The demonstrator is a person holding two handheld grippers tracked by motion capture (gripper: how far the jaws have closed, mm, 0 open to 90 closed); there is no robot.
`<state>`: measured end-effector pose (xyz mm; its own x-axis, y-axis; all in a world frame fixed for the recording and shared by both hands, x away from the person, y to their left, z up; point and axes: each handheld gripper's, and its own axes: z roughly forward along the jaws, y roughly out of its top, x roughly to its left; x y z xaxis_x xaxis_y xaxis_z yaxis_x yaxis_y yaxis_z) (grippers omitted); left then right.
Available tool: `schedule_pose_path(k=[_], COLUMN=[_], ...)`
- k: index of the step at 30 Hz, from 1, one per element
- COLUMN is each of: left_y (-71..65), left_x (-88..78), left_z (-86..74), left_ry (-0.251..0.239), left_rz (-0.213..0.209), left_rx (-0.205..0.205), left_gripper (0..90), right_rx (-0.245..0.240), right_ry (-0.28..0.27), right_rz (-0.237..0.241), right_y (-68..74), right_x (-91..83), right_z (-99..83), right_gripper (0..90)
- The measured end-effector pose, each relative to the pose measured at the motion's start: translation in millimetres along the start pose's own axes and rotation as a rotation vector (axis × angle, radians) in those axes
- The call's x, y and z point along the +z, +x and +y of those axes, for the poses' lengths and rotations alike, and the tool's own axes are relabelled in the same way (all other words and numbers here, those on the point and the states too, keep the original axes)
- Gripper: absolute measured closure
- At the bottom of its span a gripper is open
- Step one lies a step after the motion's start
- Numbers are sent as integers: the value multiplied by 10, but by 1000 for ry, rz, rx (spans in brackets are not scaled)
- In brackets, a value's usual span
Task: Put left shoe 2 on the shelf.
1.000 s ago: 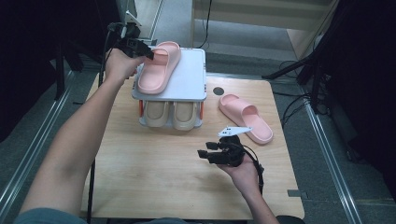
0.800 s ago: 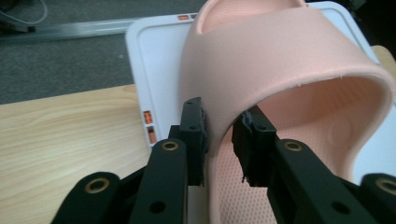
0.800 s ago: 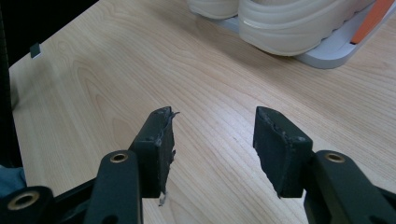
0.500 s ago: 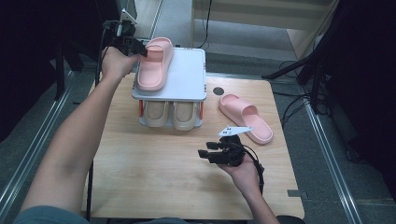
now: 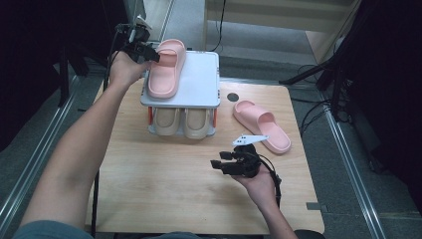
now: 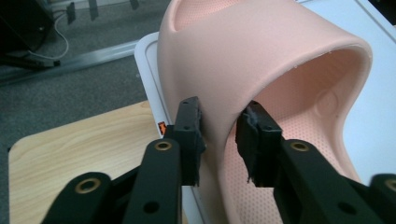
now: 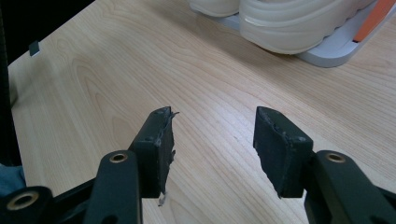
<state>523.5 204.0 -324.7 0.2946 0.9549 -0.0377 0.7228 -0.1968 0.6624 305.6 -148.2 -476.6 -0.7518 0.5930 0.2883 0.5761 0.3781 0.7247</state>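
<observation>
Closing lately, the left gripper [image 6: 219, 140] pinches the pink slipper [image 5: 166, 67] at the shelf [image 5: 201, 79] edge; the right gripper [image 7: 212, 144] stays spread above bare table [image 5: 164, 184].

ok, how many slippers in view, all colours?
4. One pink foam slipper on the white rack's top shelf, clamped by the left gripper; another pink one on the wooden table; two cream slippers on the lower shelf.

Left gripper [image 5: 149, 52] clamped, arm outstretched; right gripper [image 5: 215, 164] open, low.

Bare tabletop [image 5: 164, 174] before the rack [image 5: 204, 87]
</observation>
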Motion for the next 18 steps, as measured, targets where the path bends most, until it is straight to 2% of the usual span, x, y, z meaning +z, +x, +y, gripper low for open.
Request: schedule_pose_path(k=[6,9,15,18], left_y=[7,2,8,27], left_x=[-15,-24,-76,-98], left_z=[-34,-44,-71,-76], left_ry=[-7,-11,-24,-17], left_rz=[7,8,-15,-39], left_rx=[28,30,26,15], left_gripper=[745,754,764,708], right_rx=[3,0,3,2], right_ry=[0,1,-2,-5], right_rz=[2,0,-2,-3], right_y=[-6,1,-11,-12], right_x=[0,-2,1,-4], right_z=[-2,-1,-1,0], right_gripper=[485,483,479,479])
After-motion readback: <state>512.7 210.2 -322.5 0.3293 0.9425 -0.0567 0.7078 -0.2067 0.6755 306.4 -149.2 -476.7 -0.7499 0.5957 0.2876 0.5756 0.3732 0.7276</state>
